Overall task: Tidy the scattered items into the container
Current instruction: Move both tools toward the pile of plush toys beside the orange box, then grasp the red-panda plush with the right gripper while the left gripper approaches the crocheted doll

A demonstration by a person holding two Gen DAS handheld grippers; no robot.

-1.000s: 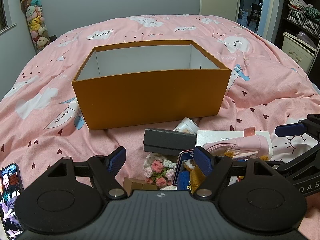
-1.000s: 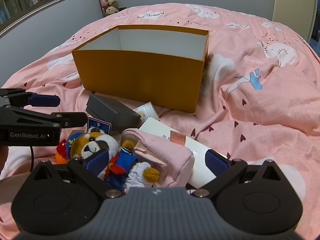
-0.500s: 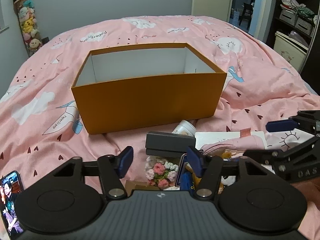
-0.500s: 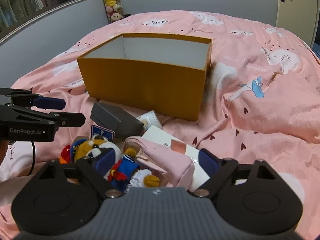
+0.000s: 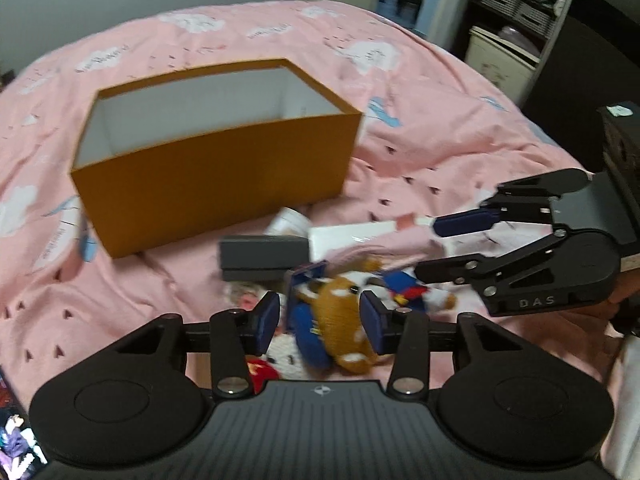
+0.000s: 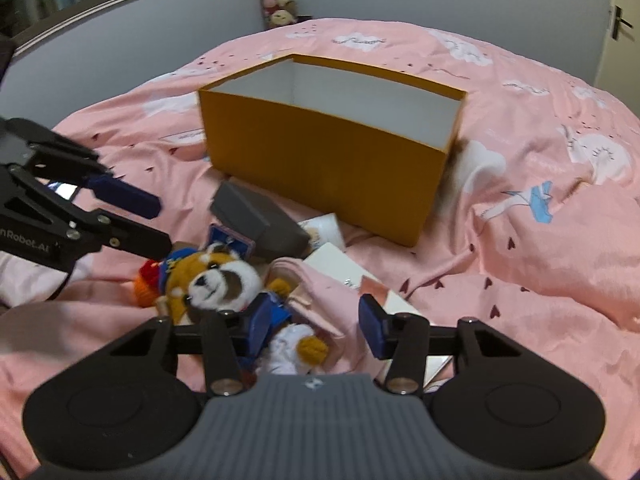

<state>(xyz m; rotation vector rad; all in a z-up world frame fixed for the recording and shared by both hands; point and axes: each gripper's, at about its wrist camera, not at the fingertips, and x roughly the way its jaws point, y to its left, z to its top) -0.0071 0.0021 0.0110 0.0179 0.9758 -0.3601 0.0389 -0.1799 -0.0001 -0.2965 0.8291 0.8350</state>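
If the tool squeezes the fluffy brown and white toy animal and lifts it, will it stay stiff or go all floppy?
Probably floppy. The toy animal looks like soft plush, so it should squash between the pads. It likely weighs little, and its limp legs may dangle. It lies flat on the bed and seems unlikely to roll.

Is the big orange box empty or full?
Looks empty: the orange box shows only bare white inner walls, though its floor stays hidden.

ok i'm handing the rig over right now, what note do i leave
Left claw: open, jaws just closing, plush toy head between them, no firm grip yet.
Right claw: open, just closing, the plush's body and pink pouch between them.
Orange box: nothing visible inside. Grey case, small jar and white box lie in front of it.
Done: nothing boxed. Left: everything.
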